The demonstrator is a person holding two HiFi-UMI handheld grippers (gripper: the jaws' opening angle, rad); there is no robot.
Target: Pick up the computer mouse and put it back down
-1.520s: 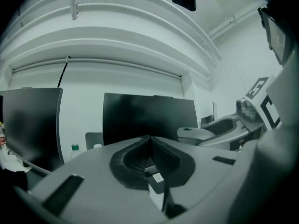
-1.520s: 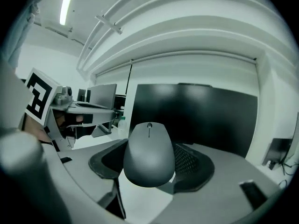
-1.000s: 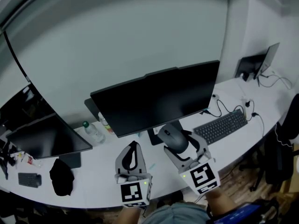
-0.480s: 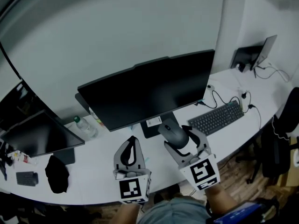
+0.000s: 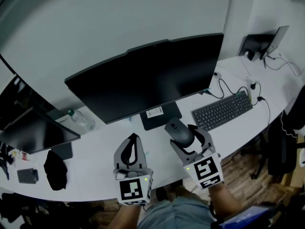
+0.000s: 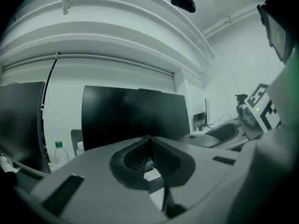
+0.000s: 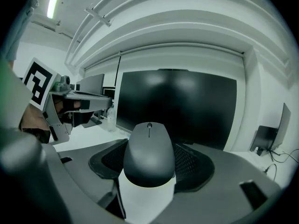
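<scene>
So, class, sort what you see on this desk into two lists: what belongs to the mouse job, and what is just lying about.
Belongs to the job: computer mouse; right gripper, shut on it; desk to set it down on.

Just lying about: large monitor; keyboard; water bottle; second monitor; left gripper, shut and empty.

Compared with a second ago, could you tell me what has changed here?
The right tongs have come down toward the desk, carrying the mouse. The mouse stays clamped, the left tongs stay shut and empty beside them, and nothing lying on the desk has moved.
</scene>
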